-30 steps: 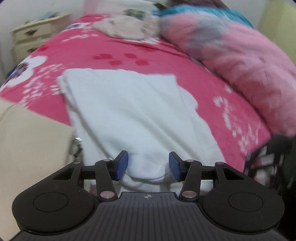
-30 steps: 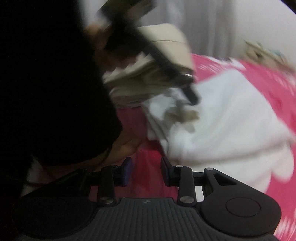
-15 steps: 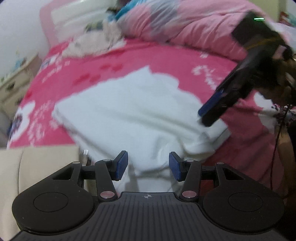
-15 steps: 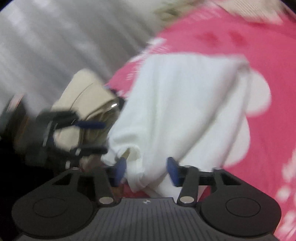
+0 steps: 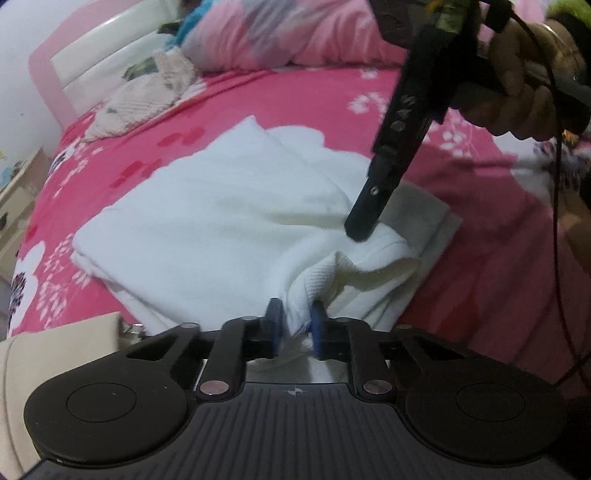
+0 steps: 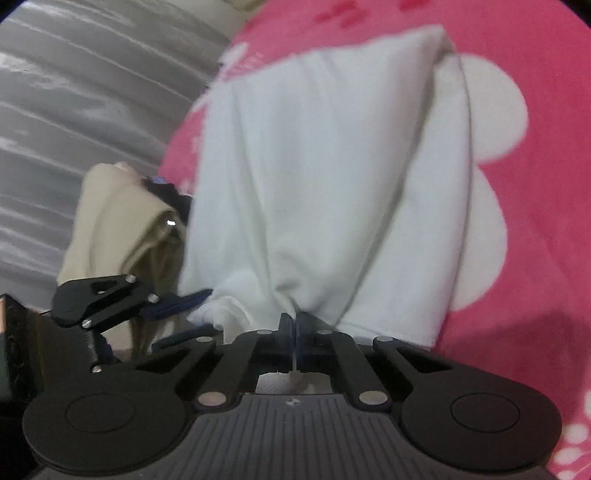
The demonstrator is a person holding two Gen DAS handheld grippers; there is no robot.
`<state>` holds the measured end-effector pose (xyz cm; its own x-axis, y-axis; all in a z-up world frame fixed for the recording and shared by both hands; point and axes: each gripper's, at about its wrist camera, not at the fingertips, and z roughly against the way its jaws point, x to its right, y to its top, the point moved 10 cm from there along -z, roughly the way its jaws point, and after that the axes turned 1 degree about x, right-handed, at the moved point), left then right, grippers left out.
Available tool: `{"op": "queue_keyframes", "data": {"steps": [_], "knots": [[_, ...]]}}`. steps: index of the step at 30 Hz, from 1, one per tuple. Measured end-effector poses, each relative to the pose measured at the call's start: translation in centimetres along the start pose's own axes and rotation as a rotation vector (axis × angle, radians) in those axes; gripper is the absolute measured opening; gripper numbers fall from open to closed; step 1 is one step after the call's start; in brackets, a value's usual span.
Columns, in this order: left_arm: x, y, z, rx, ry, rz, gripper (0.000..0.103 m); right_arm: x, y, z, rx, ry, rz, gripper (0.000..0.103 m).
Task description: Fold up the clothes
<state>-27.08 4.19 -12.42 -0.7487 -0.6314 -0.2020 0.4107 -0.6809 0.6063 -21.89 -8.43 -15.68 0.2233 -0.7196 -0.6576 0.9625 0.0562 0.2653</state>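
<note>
**Kid:** Can you read any words or labels?

**Me:** No. I see no writing on the white cloth (image 5: 221,218). My right tongs (image 6: 295,328) have some small marks on their side in the left view, but they are too blurry to read.

**Kid:** Where is the cloth?

**Me:** It lies partly folded on the pink bed cover (image 5: 295,99), the one with white flowers. The near edge is bunched up by my tongs.

**Kid:** What are your tongs doing?

**Me:** My left tongs (image 5: 295,325) are nearly closed, pinching a fold of the white cloth between the blue pads (image 5: 275,321). My right tongs are squeezed tight on a thin edge of the same cloth.

**Kid:** What is hard to see?

**Me:** The cloth edge under my tongs is hidden by the black frames. A tan cloth (image 6: 114,221) sits beside the white one, and it is cut off. A hand (image 5: 524,92) holds the right tongs, partly out of the picture. The pink blanket (image 5: 295,33) at the back is blurry.
</note>
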Motion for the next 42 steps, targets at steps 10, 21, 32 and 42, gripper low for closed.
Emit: {"op": "queue_keyframes", "data": {"steps": [10, 21, 32, 42], "knots": [[0.5, -1.7, -0.9, -0.107, -0.093, -0.020, 0.011, 1.1, -2.9, -1.7, -0.067, -0.065, 0.037, 0.002], [-4.7, 0.7, 3.5, -0.063, -0.118, 0.318, 0.034, 2.2, 2.5, 4.1, 0.084, -0.029, -0.042, 0.030], [-3.1, -0.2, -3.1, -0.077, -0.070, 0.450, 0.036, 9.6, 13.7, 2.7, 0.273, -0.003, -0.365, 0.028], [-2.3, -0.3, -3.4, -0.049, -0.079, 0.470, 0.036, 11.5, 16.1, 4.2, 0.438, -0.010, -0.360, 0.003]]}}
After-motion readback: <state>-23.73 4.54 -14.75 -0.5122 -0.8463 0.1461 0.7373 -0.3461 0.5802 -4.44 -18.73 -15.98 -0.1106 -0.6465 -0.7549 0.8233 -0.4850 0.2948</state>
